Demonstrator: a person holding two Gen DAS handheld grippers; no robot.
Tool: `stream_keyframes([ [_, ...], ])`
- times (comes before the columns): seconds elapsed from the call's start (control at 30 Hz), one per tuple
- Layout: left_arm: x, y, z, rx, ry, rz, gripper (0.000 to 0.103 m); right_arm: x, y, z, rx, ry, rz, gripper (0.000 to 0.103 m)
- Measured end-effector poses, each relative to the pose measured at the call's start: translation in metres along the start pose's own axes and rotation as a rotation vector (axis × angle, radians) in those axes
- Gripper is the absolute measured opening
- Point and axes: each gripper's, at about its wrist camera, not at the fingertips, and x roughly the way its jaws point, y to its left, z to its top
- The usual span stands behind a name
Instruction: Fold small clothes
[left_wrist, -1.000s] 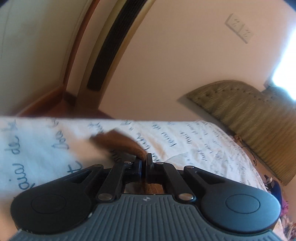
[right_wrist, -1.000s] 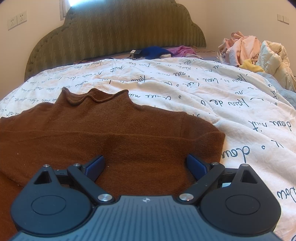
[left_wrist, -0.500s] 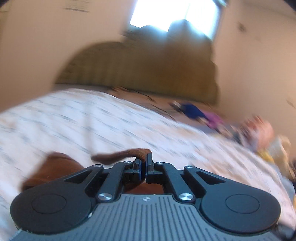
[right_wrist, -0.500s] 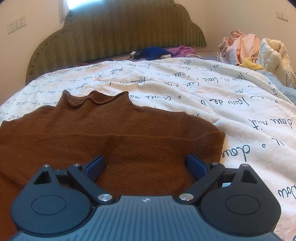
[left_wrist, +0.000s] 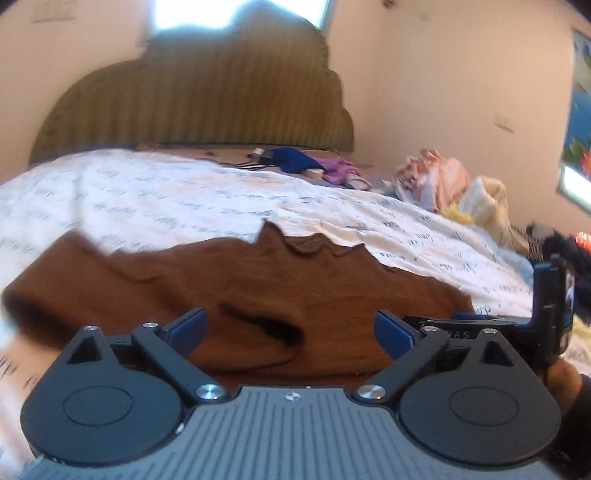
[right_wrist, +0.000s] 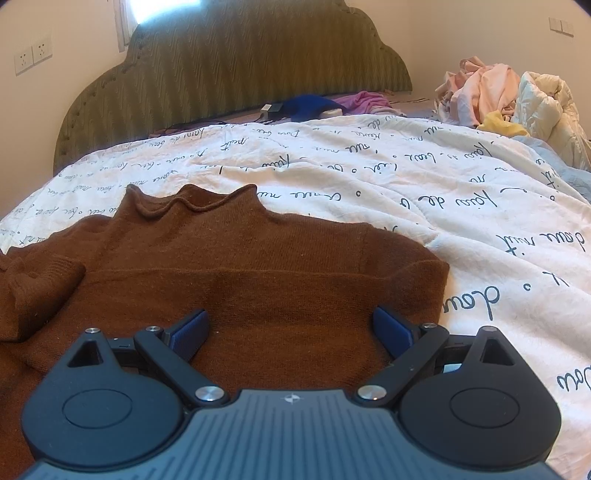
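Note:
A brown knit sweater (right_wrist: 258, 266) lies flat on the bed, collar towards the headboard. Its left sleeve (right_wrist: 40, 288) is folded in across the body. In the left wrist view the sleeve's cuff (left_wrist: 255, 343) rests on the sweater (left_wrist: 332, 284) between the spread blue pads. My left gripper (left_wrist: 290, 328) is opening its jaws, and neither pad presses the cuff. My right gripper (right_wrist: 290, 328) stands open just above the sweater's lower part, nothing pinched. Its black body (left_wrist: 546, 295) shows at the right of the left wrist view.
The white duvet (right_wrist: 406, 177) with script print covers the bed. A green padded headboard (right_wrist: 240, 62) stands behind. Blue and purple garments (right_wrist: 317, 103) lie near it; a heap of pink, cream and yellow clothes (right_wrist: 509, 96) sits at the right. A hand (left_wrist: 561, 380) holds the right gripper.
My left gripper swung from the bed's left side over the sweater, carrying the sleeve cuff, then let it go and opened wide. The right gripper has stayed still.

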Motion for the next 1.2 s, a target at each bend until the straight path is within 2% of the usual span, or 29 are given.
stream_keyframes([
  [0.07,-0.027,0.02,-0.01,-0.114,0.005,0.019,0.09,0.0,0.003,0.001,-0.012,0.005,-0.01,0.097],
  [0.17,-0.055,0.045,-0.028,-0.257,0.02,-0.008,0.09,-0.015,0.024,0.011,-0.052,0.0,-0.049,0.097],
  [0.2,-0.06,0.05,-0.034,-0.273,0.026,-0.013,0.091,-0.03,0.039,0.015,-0.074,-0.052,-0.003,0.097],
  [0.27,-0.062,0.057,-0.041,-0.3,0.071,0.012,0.091,-0.053,0.086,0.019,-0.231,-0.138,0.118,0.097],
  [0.3,-0.061,0.06,-0.046,-0.315,0.083,0.015,0.091,-0.06,0.115,0.019,-0.34,-0.165,0.163,0.097],
  [0.37,-0.061,0.064,-0.051,-0.319,0.05,0.004,0.093,-0.057,0.16,0.015,-0.506,-0.171,0.217,0.096],
  [0.4,-0.062,0.065,-0.051,-0.325,0.039,0.003,0.096,-0.048,0.178,0.013,-0.557,-0.16,0.227,0.09],
  [0.43,-0.061,0.065,-0.051,-0.323,0.036,0.009,0.097,-0.038,0.192,0.012,-0.588,-0.146,0.221,0.071],
  [0.5,-0.058,0.061,-0.051,-0.307,0.035,0.017,0.099,-0.015,0.21,0.011,-0.62,-0.083,0.19,0.05],
  [0.6,-0.058,0.064,-0.051,-0.312,0.033,0.007,0.102,0.006,0.221,0.005,-0.64,-0.017,0.173,0.046],
  [0.73,-0.051,0.06,-0.049,-0.332,0.028,-0.003,0.103,-0.011,0.219,0.004,-0.613,-0.061,0.219,0.046],
  [0.87,-0.05,0.059,-0.049,-0.33,0.028,-0.002,0.103,-0.006,0.215,-0.002,-0.672,-0.02,0.214,0.046],
  [1.03,-0.051,0.057,-0.049,-0.329,0.03,0.0,0.103,-0.004,0.211,0.001,-0.641,-0.014,0.213,0.045],
  [1.1,-0.052,0.057,-0.049,-0.328,0.03,0.0,0.103,-0.002,0.206,0.008,-0.599,-0.023,0.188,0.044],
  [1.2,-0.052,0.057,-0.049,-0.328,0.032,0.0,0.103,0.003,0.19,0.02,-0.445,0.011,0.222,0.039],
])
